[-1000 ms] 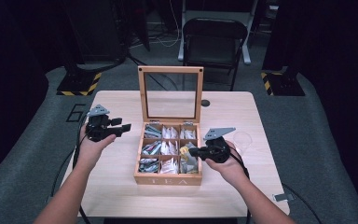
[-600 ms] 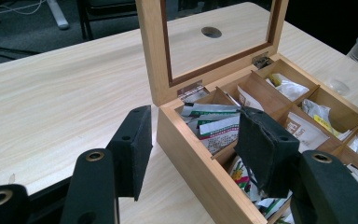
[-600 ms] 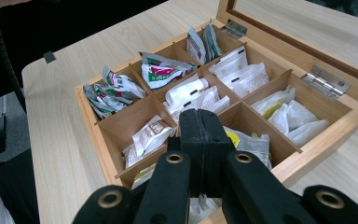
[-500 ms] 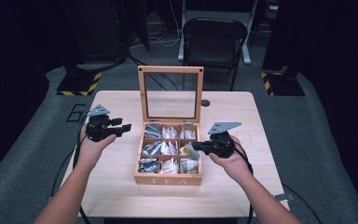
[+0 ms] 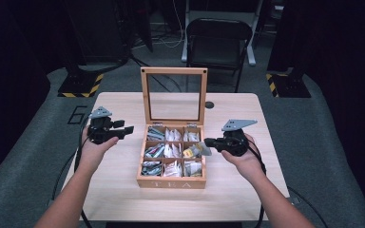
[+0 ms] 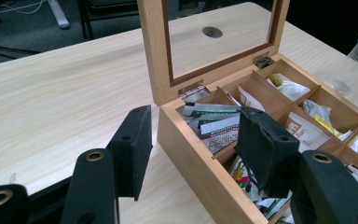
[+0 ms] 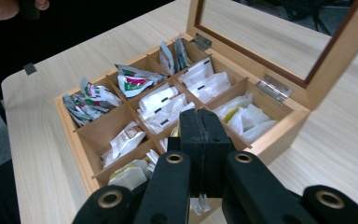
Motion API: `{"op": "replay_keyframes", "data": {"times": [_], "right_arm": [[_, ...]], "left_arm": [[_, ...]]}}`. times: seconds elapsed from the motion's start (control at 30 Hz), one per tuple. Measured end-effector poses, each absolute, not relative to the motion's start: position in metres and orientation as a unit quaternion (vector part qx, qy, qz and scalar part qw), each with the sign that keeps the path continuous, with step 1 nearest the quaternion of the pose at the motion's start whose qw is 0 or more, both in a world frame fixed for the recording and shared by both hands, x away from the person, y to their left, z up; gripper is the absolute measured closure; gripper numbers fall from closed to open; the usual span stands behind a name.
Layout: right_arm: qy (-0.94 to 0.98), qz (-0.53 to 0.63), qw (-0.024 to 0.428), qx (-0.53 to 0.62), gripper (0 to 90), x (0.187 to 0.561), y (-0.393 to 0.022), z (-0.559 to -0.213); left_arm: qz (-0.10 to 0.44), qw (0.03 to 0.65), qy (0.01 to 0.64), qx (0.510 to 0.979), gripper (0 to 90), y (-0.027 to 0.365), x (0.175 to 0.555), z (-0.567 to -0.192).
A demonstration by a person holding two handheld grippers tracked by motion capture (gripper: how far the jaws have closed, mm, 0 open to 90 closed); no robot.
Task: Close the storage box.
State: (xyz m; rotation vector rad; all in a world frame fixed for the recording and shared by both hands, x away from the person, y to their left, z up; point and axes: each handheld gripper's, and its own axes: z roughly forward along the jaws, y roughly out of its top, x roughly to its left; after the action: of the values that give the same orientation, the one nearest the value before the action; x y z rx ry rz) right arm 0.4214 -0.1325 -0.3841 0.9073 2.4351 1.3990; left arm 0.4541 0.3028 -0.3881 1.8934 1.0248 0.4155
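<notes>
The right tongs (image 5: 208, 142) are clenched on a tea bag (image 5: 196, 150), a small packet with a yellow patch and a grey end, held over the middle right compartment of the wooden tea box (image 5: 171, 182). The box stands mid-table (image 5: 228, 199), nearer the front edge, its glass lid upright. In the right gripper view the jaws hide most of the packet. The left tongs (image 5: 127, 129), released and empty, hang left of the box.
</notes>
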Motion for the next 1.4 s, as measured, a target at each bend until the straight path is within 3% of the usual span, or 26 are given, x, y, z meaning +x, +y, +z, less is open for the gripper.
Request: {"op": "replay_keyframes", "data": {"times": [1.4], "right_arm": [[0.787, 0.455, 0.162, 0.383, 90.0, 0.434, -0.212, -0.374]], "left_arm": [[0.171, 0.457, 0.420, 0.765, 43.9, 0.306, 0.454, -0.390]]}}
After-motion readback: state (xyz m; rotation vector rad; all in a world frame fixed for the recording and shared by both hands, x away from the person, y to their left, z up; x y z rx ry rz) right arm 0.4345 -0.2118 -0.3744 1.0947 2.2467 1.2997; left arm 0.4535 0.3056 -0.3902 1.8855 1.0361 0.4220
